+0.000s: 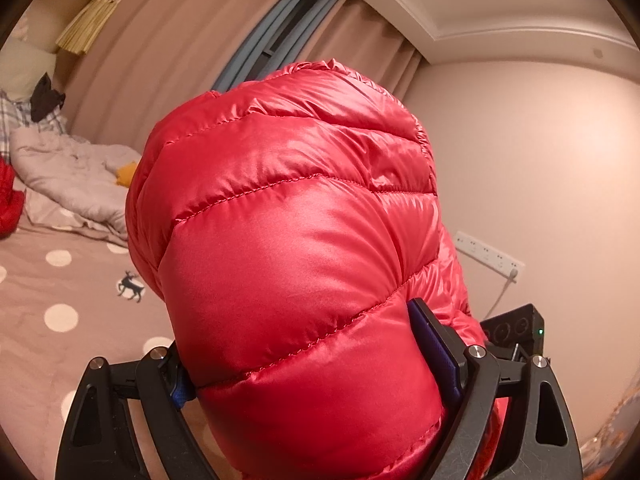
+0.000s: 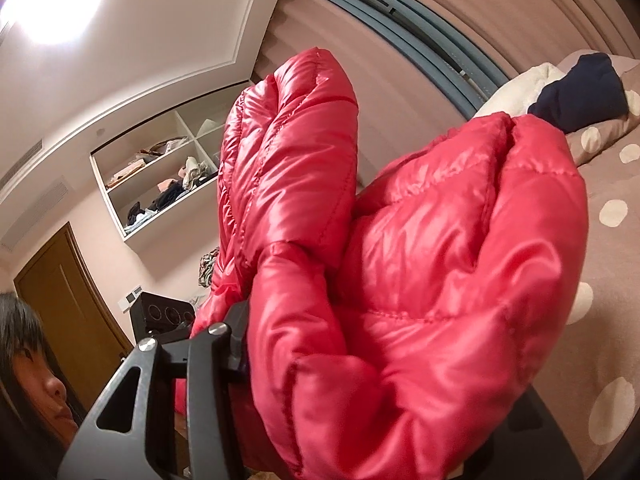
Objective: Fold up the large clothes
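Observation:
A shiny red quilted down jacket [image 1: 296, 240] fills the left wrist view. My left gripper [image 1: 312, 360] is shut on a thick bundle of it, with the blue-padded fingers [image 1: 434, 344] pressed into both sides, held up above the bed. In the right wrist view the same jacket [image 2: 420, 272] bulges over my right gripper [image 2: 360, 360], which is shut on its folds; only the left finger [image 2: 236, 332] shows, the right one is hidden under fabric. A sleeve or flap [image 2: 288, 140] stands up behind.
A bed with a polka-dot sheet [image 1: 60, 320] lies below, with a crumpled duvet [image 1: 72, 176] and a pile of clothes [image 2: 576, 88] at its head. Another red garment [image 1: 8, 200] lies at the left edge. Curtains, a wall socket strip [image 1: 488, 256], and the person's face [image 2: 36, 380] are near.

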`<action>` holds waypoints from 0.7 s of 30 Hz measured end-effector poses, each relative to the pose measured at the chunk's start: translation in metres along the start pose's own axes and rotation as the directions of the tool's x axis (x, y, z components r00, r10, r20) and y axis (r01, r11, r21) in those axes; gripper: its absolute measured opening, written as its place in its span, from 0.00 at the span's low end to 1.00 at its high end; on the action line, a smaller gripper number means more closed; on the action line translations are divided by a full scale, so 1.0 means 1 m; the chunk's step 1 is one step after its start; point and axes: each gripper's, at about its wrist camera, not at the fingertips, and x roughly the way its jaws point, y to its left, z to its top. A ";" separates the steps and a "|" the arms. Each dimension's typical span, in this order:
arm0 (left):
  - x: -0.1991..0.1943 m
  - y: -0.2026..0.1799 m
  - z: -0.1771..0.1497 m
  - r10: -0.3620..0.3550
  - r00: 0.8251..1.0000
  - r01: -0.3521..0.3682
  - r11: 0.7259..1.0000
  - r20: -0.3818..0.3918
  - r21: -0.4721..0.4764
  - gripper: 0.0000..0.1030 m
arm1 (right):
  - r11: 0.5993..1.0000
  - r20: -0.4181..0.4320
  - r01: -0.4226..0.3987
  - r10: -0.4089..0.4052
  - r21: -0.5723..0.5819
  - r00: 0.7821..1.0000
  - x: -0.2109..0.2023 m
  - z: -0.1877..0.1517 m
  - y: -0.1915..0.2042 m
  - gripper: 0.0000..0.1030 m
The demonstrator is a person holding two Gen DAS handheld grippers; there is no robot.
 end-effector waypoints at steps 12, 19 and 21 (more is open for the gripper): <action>0.034 0.038 0.026 0.072 0.997 -0.072 0.997 0.001 0.011 0.86 | 0.998 -0.008 0.056 -0.056 -0.006 0.998 0.040 0.014 -0.030 0.48; 0.075 0.098 0.033 0.135 0.991 -0.135 0.991 -0.001 0.000 0.90 | 0.981 -0.009 0.186 -0.187 -0.047 0.982 0.086 0.038 -0.059 0.59; 0.101 0.139 0.012 0.228 0.971 -0.229 0.973 -0.069 -0.014 0.95 | 0.947 -0.044 0.307 -0.313 -0.099 0.949 0.112 0.030 -0.092 0.76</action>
